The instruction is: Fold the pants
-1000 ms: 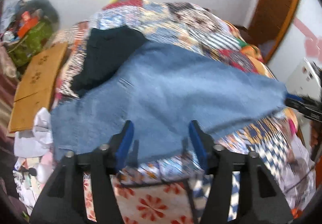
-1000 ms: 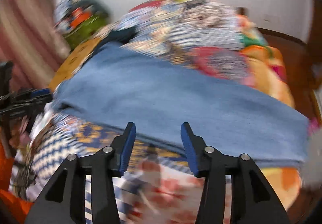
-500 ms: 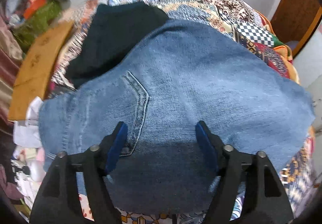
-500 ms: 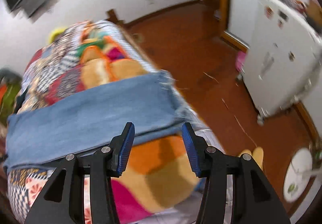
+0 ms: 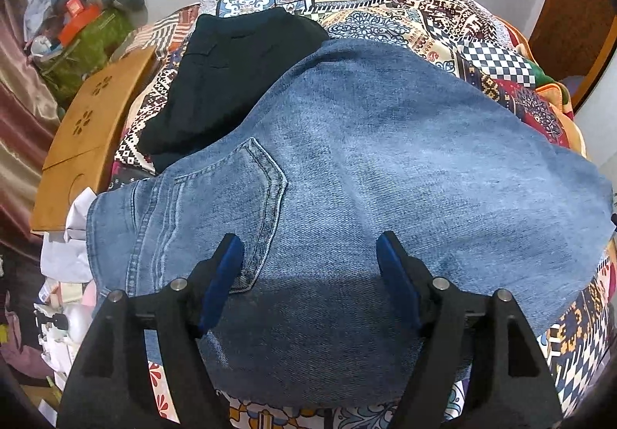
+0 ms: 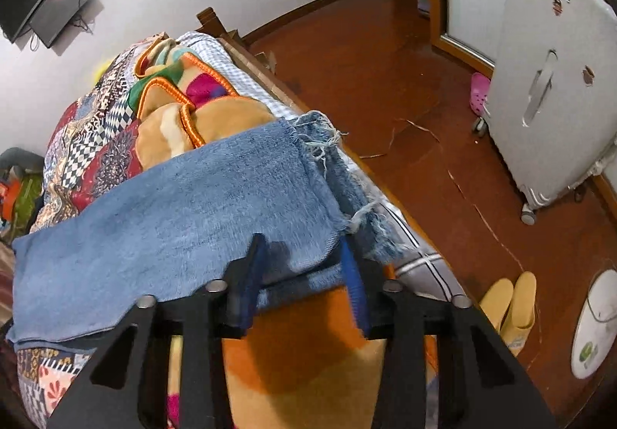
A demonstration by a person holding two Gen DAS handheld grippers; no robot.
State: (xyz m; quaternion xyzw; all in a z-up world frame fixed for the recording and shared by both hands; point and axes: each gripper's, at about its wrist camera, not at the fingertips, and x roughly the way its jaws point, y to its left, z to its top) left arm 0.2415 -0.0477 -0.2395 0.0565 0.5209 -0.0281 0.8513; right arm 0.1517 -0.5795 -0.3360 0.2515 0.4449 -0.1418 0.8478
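Left wrist view showed the faded blue denim pants (image 5: 385,167) lying flat on the patchwork-print bedspread (image 5: 385,1), waistband and back pocket (image 5: 246,197) toward 8 o'clock, legs running off toward 3 o'clock. Left gripper (image 5: 310,267) was spread wide, blue pads hovering over the seat area, nothing pinched; contact with the cloth could not be told. Right wrist view showed the frayed leg hems (image 6: 327,163) at the bed's foot edge, stacked one on the other. Right gripper (image 6: 302,267) was also spread, its jaws straddling the near hem corner, not yet closed on it.

Judgement: denim looked mid-weight, limp but with stiff seams; not slippery, not fragile. Thick waistband and hem corners seemed the surest holds; both layers should be taken together, since frayed threads alone would pull loose.

Black garment (image 5: 231,82) lay touching the pants at 11 o'clock. Orange fleece blanket (image 6: 200,120) was bunched just beyond the legs at 12 o'clock in the right view. Hems overhung the mattress edge; wooden floor (image 6: 385,63) lay beyond. Open bedspread remained toward 12 o'clock for folding.
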